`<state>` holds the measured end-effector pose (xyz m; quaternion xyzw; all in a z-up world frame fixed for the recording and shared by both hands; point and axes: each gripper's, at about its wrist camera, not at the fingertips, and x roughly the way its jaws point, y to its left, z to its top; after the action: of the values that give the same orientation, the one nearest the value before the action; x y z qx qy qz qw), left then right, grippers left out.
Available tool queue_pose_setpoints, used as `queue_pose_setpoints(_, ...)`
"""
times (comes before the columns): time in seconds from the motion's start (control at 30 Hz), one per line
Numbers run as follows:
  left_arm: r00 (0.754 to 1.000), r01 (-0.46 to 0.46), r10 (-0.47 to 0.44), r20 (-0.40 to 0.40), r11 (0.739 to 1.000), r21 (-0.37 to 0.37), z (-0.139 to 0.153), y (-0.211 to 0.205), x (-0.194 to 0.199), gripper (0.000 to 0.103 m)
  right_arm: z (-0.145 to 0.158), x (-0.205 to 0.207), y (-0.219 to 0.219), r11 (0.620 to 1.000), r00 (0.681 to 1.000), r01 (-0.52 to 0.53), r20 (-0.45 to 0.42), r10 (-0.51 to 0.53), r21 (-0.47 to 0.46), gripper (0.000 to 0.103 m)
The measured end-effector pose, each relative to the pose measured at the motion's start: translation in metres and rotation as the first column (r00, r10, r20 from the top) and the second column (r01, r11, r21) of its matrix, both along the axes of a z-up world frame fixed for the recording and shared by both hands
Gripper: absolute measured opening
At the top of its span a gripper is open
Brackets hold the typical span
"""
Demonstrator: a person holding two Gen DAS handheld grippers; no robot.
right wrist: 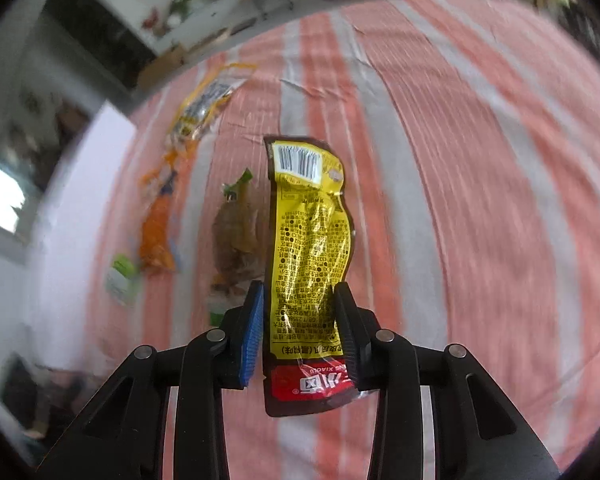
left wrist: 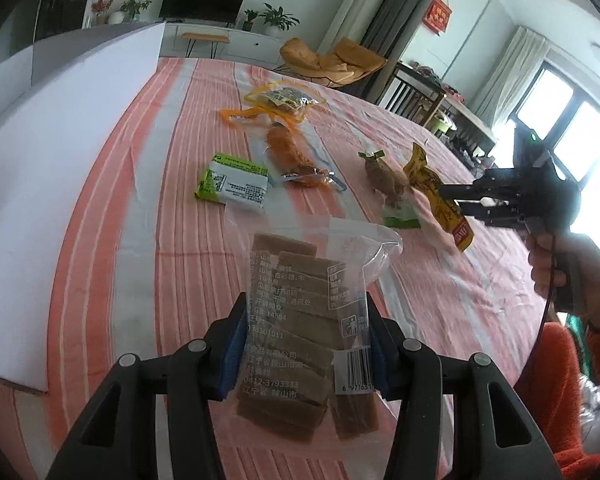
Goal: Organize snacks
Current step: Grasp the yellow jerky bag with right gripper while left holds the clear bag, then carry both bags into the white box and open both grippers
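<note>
My left gripper (left wrist: 306,344) is shut on a clear bag of brown snack bars (left wrist: 296,320), held above the striped cloth. My right gripper (right wrist: 300,328) is shut on a yellow and red snack packet (right wrist: 310,248), lifted off the cloth; in the left wrist view that gripper (left wrist: 456,204) and packet (left wrist: 440,196) hang at the right. On the cloth lie a brown snack in a clear wrapper with green ends (left wrist: 388,184), an orange snack pack (left wrist: 292,156), a green and white packet (left wrist: 234,182) and a yellow-edged clear bag (left wrist: 280,100).
The table has an orange and white striped cloth (left wrist: 148,200), with a white board (left wrist: 40,184) along its left side. A person's hand (left wrist: 572,276) in an orange sleeve holds the right gripper. Chairs, a television and plants stand beyond the far edge.
</note>
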<state>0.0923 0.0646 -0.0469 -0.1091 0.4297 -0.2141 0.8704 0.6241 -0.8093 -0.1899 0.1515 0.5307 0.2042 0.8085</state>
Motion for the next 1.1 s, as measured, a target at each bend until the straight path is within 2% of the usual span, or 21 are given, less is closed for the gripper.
queue_pose_setpoints(0.07, 1.000, -0.004, 0.004, 0.001, 1.000, -0.028, 0.002, 0.002, -0.001, 0.051, 0.003, -0.007, -0.014, 0.990, 0.999, 0.033, -0.024, -0.030, 0.138, 0.036)
queue_pose_setpoints(0.2, 1.000, -0.016, 0.015, -0.010, 0.997, -0.082, 0.008, 0.007, -0.003, 0.050, 0.019, -0.022, -0.021, 0.945, 0.999, 0.037, -0.018, -0.033, 0.326, 0.036)
queue_pose_setpoints(0.33, 0.999, -0.053, 0.050, -0.019, 0.964, -0.260, 0.043, 0.025, -0.008, 0.051, 0.047, -0.034, -0.004, 0.917, 0.999, -0.027, 0.030, 0.016, 0.398, 0.036)
queue_pose_setpoints(0.43, 0.990, -0.111, 0.131, 0.054, 0.952, -0.286, 0.090, 0.054, -0.012, 0.051, 0.074, -0.039, 0.030, 0.893, 0.992, -0.118, 0.084, 0.091, 0.434, 0.036)
queue_pose_setpoints(0.5, 0.972, -0.174, 0.208, 0.107, 0.949, -0.262, 0.118, 0.081, -0.010, 0.051, 0.095, -0.040, 0.064, 0.866, 0.982, -0.186, 0.120, 0.147, 0.464, 0.037)
queue_pose_setpoints(0.57, 0.942, -0.262, 0.298, 0.156, 0.940, -0.217, 0.138, 0.112, -0.008, 0.051, 0.115, -0.041, 0.106, 0.830, 0.965, -0.262, 0.153, 0.214, 0.492, 0.037)
queue_pose_setpoints(0.6, 0.927, -0.304, 0.336, 0.167, 0.933, -0.192, 0.143, 0.125, -0.007, 0.052, 0.122, -0.041, 0.125, 0.814, 0.956, -0.292, 0.162, 0.243, 0.503, 0.037)
queue_pose_setpoints(0.67, 0.887, -0.412, 0.428, 0.174, 0.903, -0.121, 0.147, 0.157, -0.001, 0.053, 0.133, -0.043, 0.166, 0.774, 0.936, -0.351, 0.180, 0.302, 0.528, 0.037)
queue_pose_setpoints(0.7, 0.858, -0.477, 0.480, 0.182, 0.876, -0.063, 0.146, 0.175, 0.002, 0.061, 0.140, -0.044, 0.198, 0.750, 0.920, -0.390, 0.190, 0.344, 0.534, 0.037)
queue_pose_setpoints(0.73, 0.841, -0.513, 0.507, 0.188, 0.858, -0.021, 0.143, 0.185, 0.005, 0.068, 0.141, -0.044, 0.213, 0.740, 0.911, -0.409, 0.194, 0.363, 0.533, 0.037)
queue_pose_setpoints(0.77, 0.826, -0.542, 0.529, 0.194, 0.840, 0.017, 0.140, 0.196, 0.009, 0.081, 0.143, -0.046, 0.237, 0.727, 0.898, -0.435, 0.199, 0.392, 0.532, 0.038)
queue_pose_setpoints(0.8, 0.814, -0.565, 0.546, 0.197, 0.824, 0.049, 0.135, 0.205, 0.012, 0.086, 0.143, -0.050, 0.262, 0.712, 0.885, -0.458, 0.200, 0.419, 0.533, 0.041)
queue_pose_setpoints(0.83, 0.806, -0.581, 0.559, 0.196, 0.810, 0.079, 0.131, 0.213, 0.014, 0.086, 0.141, -0.053, 0.287, 0.698, 0.875, -0.474, 0.195, 0.444, 0.537, 0.042)
queue_pose_setpoints(0.87, 0.802, -0.589, 0.566, 0.189, 0.802, 0.097, 0.127, 0.218, 0.016, 0.086, 0.138, -0.055, 0.300, 0.692, 0.870, -0.479, 0.189, 0.455, 0.540, 0.055)
queue_pose_setpoints(0.9, 0.800, -0.595, 0.572, 0.184, 0.797, 0.108, 0.123, 0.223, 0.017, 0.086, 0.132, -0.057, 0.319, 0.683, 0.867, -0.480, 0.176, 0.466, 0.551, 0.081)
queue_pose_setpoints(0.93, 0.794, -0.602, 0.579, 0.182, 0.790, 0.113, 0.120, 0.227, 0.015, 0.086, 0.127, -0.058, 0.333, 0.681, 0.869, -0.471, 0.160, 0.468, 0.561, 0.089)
queue_pose_setpoints(1.03, 0.784, -0.615, 0.593, 0.184, 0.784, 0.089, 0.113, 0.229, 0.004, 0.087, 0.115, -0.056, 0.342, 0.684, 0.877, -0.450, 0.143, 0.458, 0.574, 0.090)
queue_pose_setpoints(1.07, 0.785, -0.612, 0.592, 0.182, 0.786, 0.083, 0.111, 0.226, 0.001, 0.087, 0.113, -0.054, 0.339, 0.684, 0.878, -0.452, 0.150, 0.455, 0.572, 0.090)
queue_pose_setpoints(1.1, 0.790, -0.606, 0.588, 0.176, 0.792, 0.076, 0.109, 0.221, -0.001, 0.087, 0.111, -0.052, 0.329, 0.700, 0.882, -0.456, 0.172, 0.439, 0.550, 0.090)
